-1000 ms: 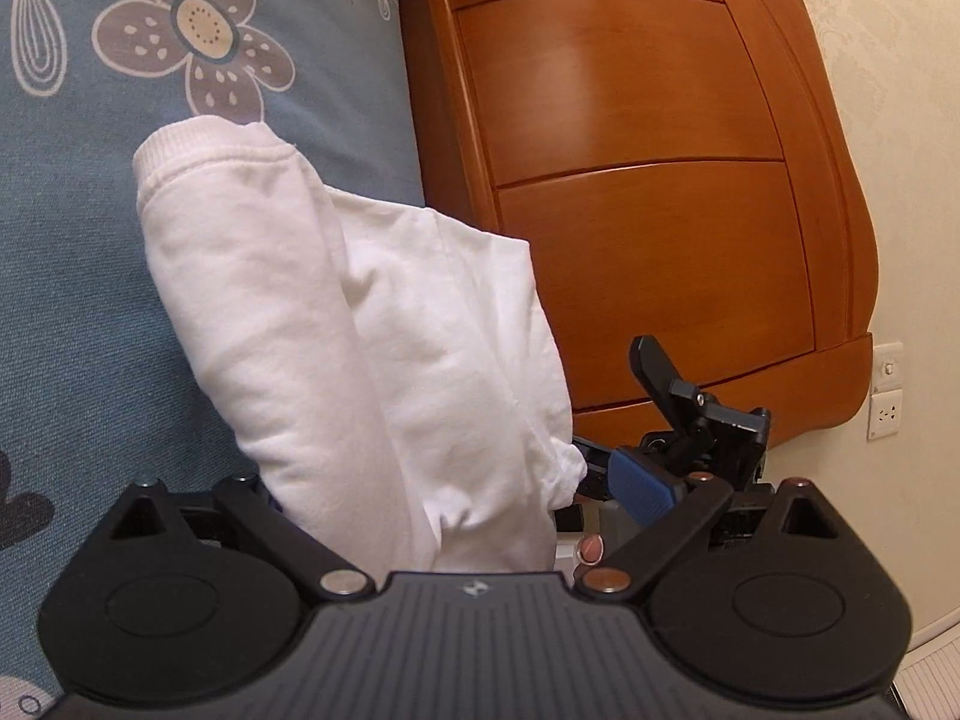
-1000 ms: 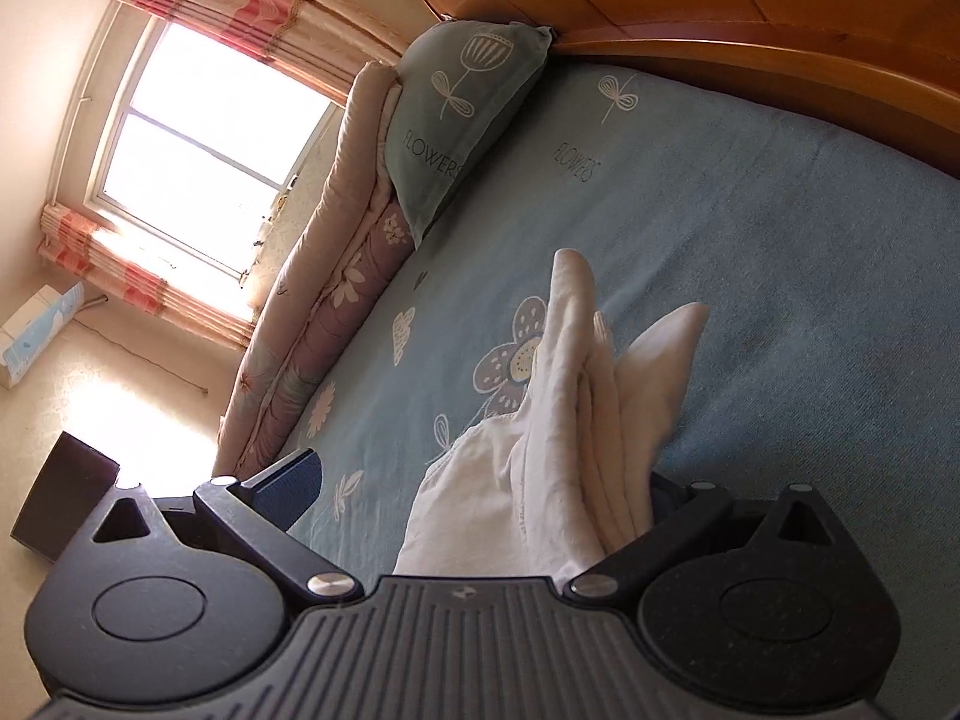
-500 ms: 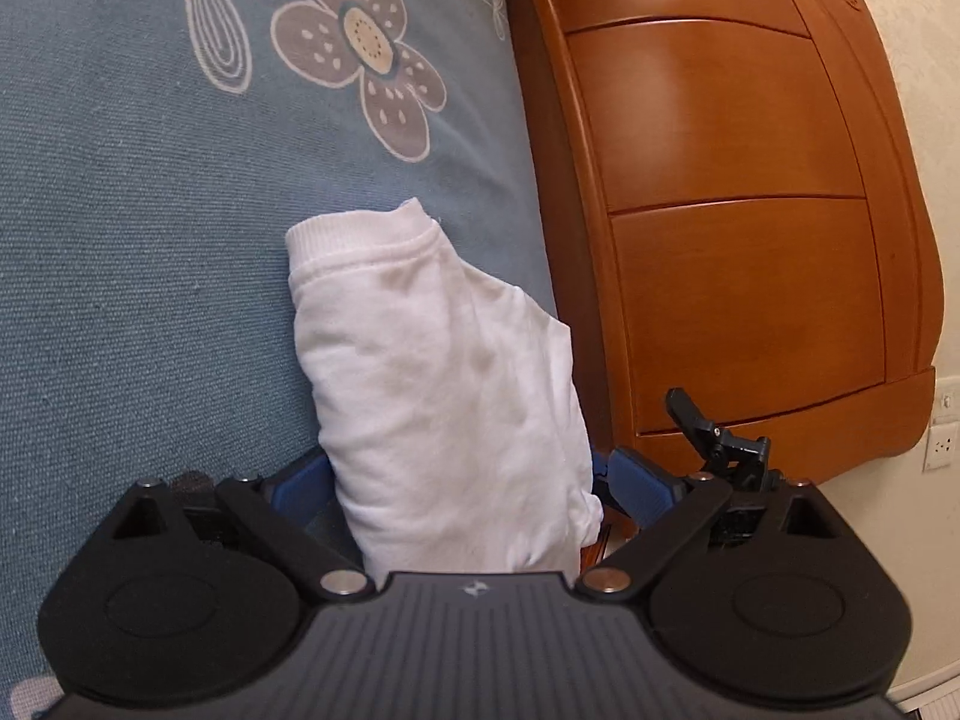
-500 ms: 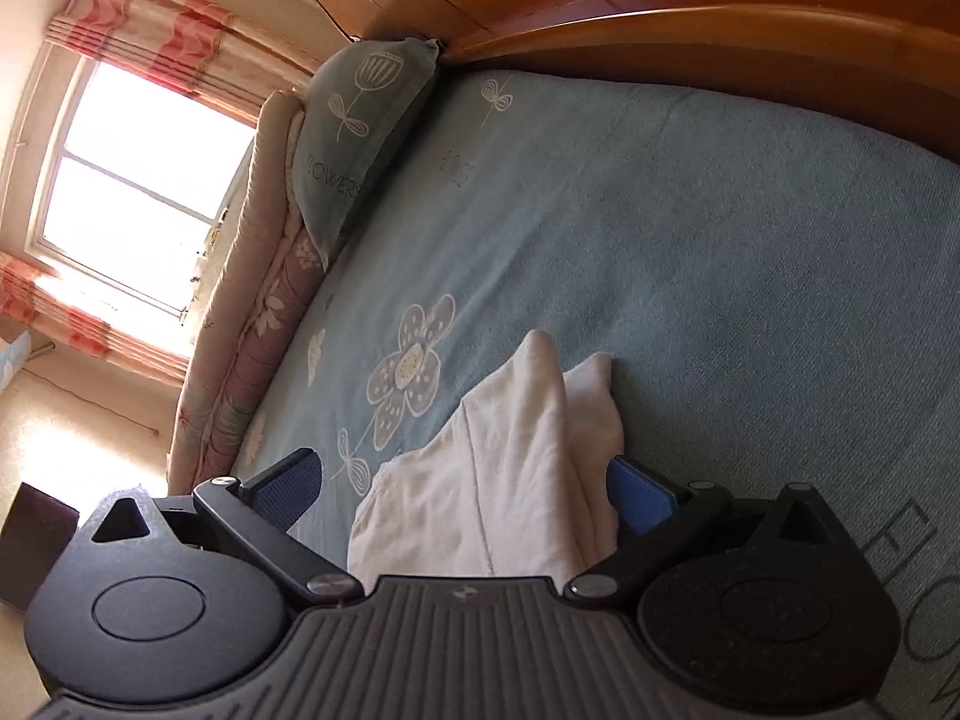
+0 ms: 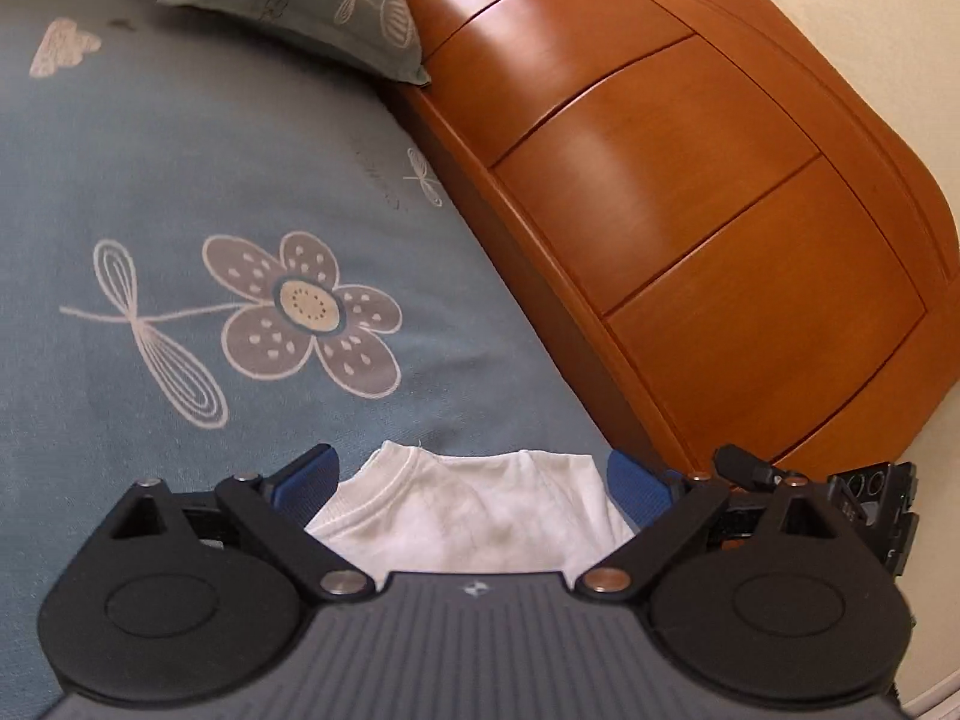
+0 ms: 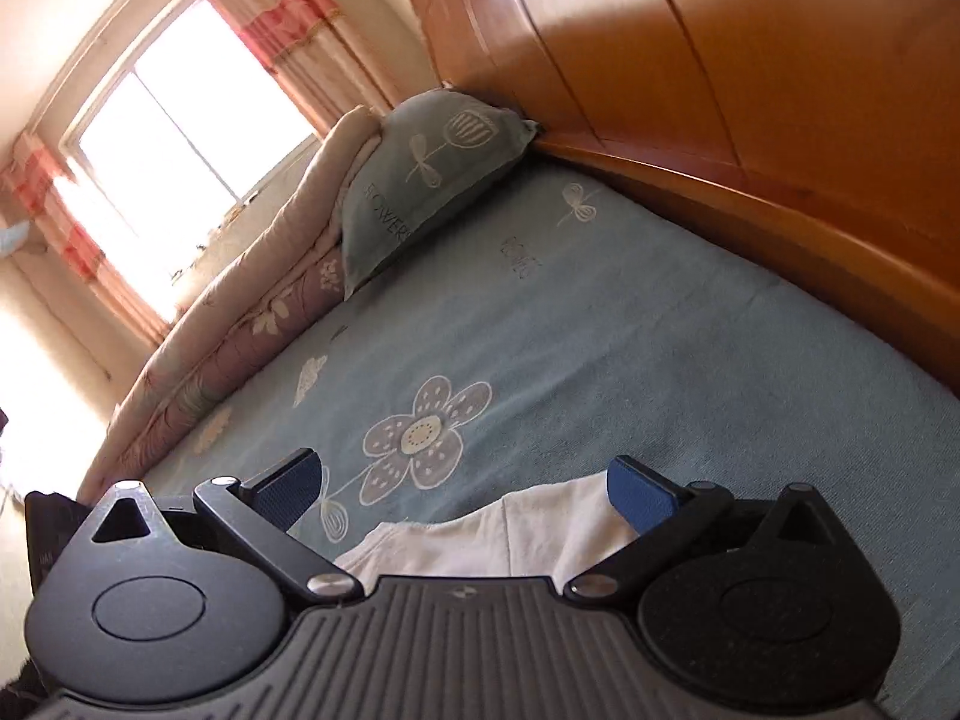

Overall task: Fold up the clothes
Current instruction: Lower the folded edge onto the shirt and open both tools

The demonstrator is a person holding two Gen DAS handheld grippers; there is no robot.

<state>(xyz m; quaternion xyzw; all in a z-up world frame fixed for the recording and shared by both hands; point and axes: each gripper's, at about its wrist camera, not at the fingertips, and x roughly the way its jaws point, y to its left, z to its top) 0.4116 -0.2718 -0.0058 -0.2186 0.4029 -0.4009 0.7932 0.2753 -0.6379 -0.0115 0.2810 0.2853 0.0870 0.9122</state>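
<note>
A folded white garment (image 5: 474,519) lies on the blue flowered bedspread (image 5: 180,180), close to the wooden headboard (image 5: 690,210). My left gripper (image 5: 474,474) is open, its blue pads (image 5: 306,474) standing wide on either side of the garment's ribbed edge without pinching it. In the right wrist view the same white garment (image 6: 540,534) rests low between the fingers of my right gripper (image 6: 468,483), which is open as well. Each gripper's body hides the near part of the cloth.
A grey-green pillow (image 6: 426,180) and a rolled quilt (image 6: 240,324) lie along the far side of the bed, under a bright window (image 6: 180,120). Part of the other gripper (image 5: 870,492) shows at the right of the left wrist view.
Both grippers held the white garment raised a second ago. They have lowered it onto the bedspread and opened, and the cloth now lies flat between the spread fingers.
</note>
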